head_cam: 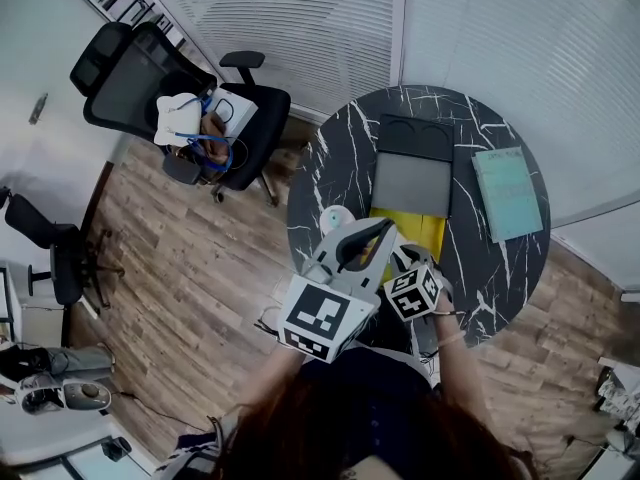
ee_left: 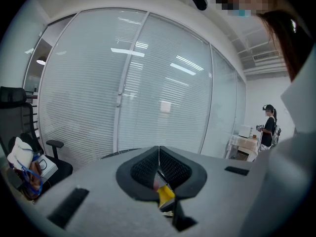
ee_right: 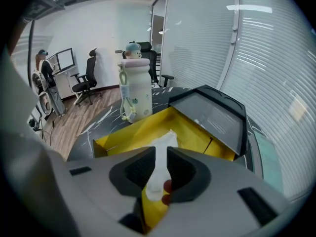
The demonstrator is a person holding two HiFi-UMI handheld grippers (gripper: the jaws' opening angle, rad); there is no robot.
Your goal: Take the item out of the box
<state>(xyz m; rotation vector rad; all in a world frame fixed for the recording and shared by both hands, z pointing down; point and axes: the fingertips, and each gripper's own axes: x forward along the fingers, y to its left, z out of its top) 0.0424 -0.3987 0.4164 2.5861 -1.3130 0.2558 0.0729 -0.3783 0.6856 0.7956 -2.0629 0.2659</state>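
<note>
An open box (head_cam: 408, 230) with a yellow inside (ee_right: 143, 130) and a dark grey lid (ee_right: 213, 113) lies on the round black marble table (head_cam: 480, 268). My right gripper (ee_right: 161, 171) is shut on a white soft packet (ee_right: 163, 149) with red bits at its near end. The packet runs from the jaws into the box. My left gripper (ee_left: 158, 163) is shut and points level toward the window blinds. A shiny sliver and a yellow scrap (ee_left: 166, 195) show low behind its pads; whether they are held is unclear. In the head view both grippers (head_cam: 372, 236) hover over the box's near end.
A white bottle with a cap figure (ee_right: 134, 90) stands left of the box. A teal notebook (head_cam: 508, 193) lies at the table's right. A black office chair with bags (head_cam: 170, 88) stands at the far left, and a person stands far off at the right of the left gripper view.
</note>
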